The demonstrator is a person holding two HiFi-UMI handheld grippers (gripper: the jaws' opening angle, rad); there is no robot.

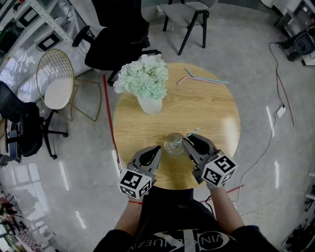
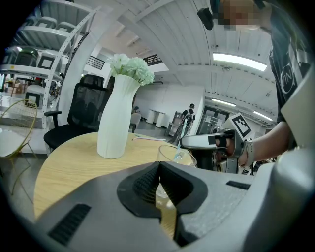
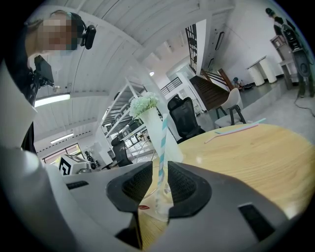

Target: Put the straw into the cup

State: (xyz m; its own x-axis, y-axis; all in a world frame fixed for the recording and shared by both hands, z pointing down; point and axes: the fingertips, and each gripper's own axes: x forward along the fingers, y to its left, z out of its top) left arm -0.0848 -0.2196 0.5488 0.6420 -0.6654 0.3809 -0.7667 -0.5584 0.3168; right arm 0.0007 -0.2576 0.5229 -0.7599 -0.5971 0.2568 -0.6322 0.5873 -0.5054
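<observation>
A clear cup (image 1: 173,144) stands near the front edge of the round wooden table (image 1: 216,113). My right gripper (image 1: 186,141) is just right of the cup's rim, shut on a blue-and-white striped straw (image 1: 194,132). In the right gripper view the straw (image 3: 161,147) runs upright between the jaws (image 3: 160,170), and its lower end reaches down into the cup (image 3: 157,209). My left gripper (image 1: 158,148) sits just left of the cup, shut and holding nothing. In the left gripper view its jaws (image 2: 158,167) meet in front of the cup (image 2: 173,158).
A white vase of pale green flowers (image 1: 149,101) stands behind the cup. Two spare straws (image 1: 202,78) lie at the table's far right edge. A black office chair (image 1: 115,44), a wire chair (image 1: 55,81) and a grey chair (image 1: 189,12) surround the table.
</observation>
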